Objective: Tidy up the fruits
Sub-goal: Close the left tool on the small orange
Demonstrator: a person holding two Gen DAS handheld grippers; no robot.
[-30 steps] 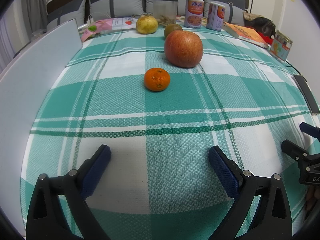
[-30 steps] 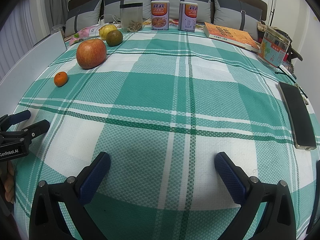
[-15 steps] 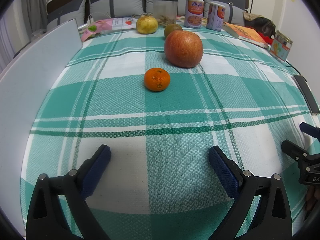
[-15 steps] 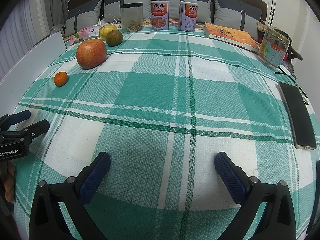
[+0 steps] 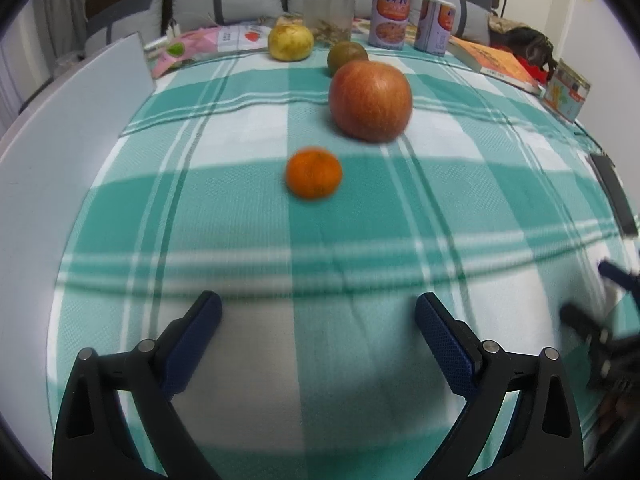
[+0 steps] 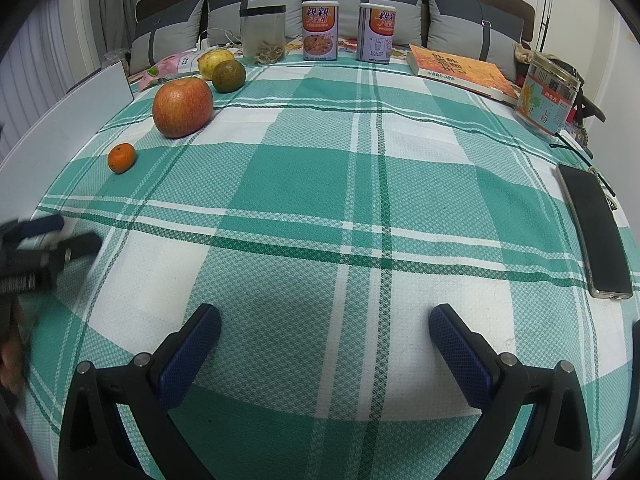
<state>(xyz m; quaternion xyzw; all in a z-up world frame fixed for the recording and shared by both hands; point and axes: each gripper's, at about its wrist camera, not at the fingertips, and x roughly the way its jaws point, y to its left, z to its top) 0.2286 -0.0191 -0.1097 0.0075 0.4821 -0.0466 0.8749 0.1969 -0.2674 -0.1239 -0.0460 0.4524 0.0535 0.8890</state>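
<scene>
A small orange mandarin (image 5: 314, 173) lies on the green plaid cloth ahead of my left gripper (image 5: 318, 312), which is open and empty. Behind the mandarin sits a large red apple (image 5: 370, 100), then a dark green citrus (image 5: 346, 54) and a yellow fruit (image 5: 290, 42). The right wrist view shows the same fruits at far left: mandarin (image 6: 121, 157), apple (image 6: 182, 106), green citrus (image 6: 228, 75), yellow fruit (image 6: 214, 60). My right gripper (image 6: 325, 322) is open and empty over the cloth, far from the fruits.
Two cans (image 6: 319, 30) (image 6: 374, 33), a clear jar (image 6: 263, 35), a book (image 6: 460, 70) and a tin (image 6: 547, 96) line the far edge. A phone (image 6: 596, 232) lies at the right. A white board (image 5: 60, 152) stands on the left.
My left gripper has begun moving: its view is now blurred and the fruits sit slightly lower in it. The right gripper's view is nearly unchanged.
</scene>
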